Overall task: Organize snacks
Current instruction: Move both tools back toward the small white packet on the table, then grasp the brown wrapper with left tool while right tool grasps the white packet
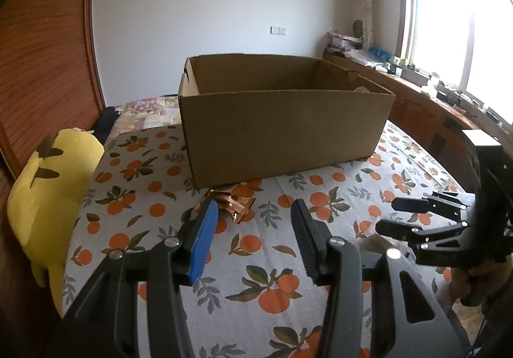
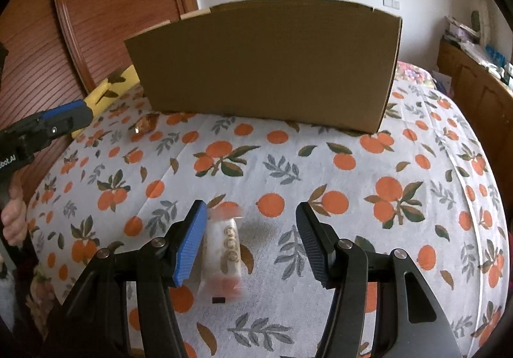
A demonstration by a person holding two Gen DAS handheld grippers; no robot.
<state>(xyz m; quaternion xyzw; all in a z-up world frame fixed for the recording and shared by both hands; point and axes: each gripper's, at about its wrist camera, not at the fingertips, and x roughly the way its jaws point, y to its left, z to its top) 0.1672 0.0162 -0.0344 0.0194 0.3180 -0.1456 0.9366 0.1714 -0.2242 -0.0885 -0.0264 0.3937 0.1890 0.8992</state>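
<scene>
An open cardboard box [image 1: 282, 123] stands on the orange-print tablecloth [image 1: 256, 249]; it also shows in the right wrist view [image 2: 266, 66]. A gold-wrapped snack [image 1: 232, 204] lies in front of the box, just beyond my left gripper [image 1: 253, 213], which is open and empty. The same snack shows small in the right wrist view [image 2: 144, 125]. My right gripper [image 2: 250, 213] is open over a clear-wrapped white snack [image 2: 224, 257] that lies on the cloth beside its blue finger pad [image 2: 189, 245]. The right gripper also shows in the left wrist view [image 1: 388, 215], and the left gripper in the right wrist view [image 2: 80, 115].
A yellow plush toy [image 1: 48, 184] sits at the table's left edge. A wooden sliding door [image 1: 41, 53] is on the left. A cluttered wooden counter [image 1: 416, 85] runs under the window on the right. A bed with a floral cover [image 1: 144, 111] lies behind the table.
</scene>
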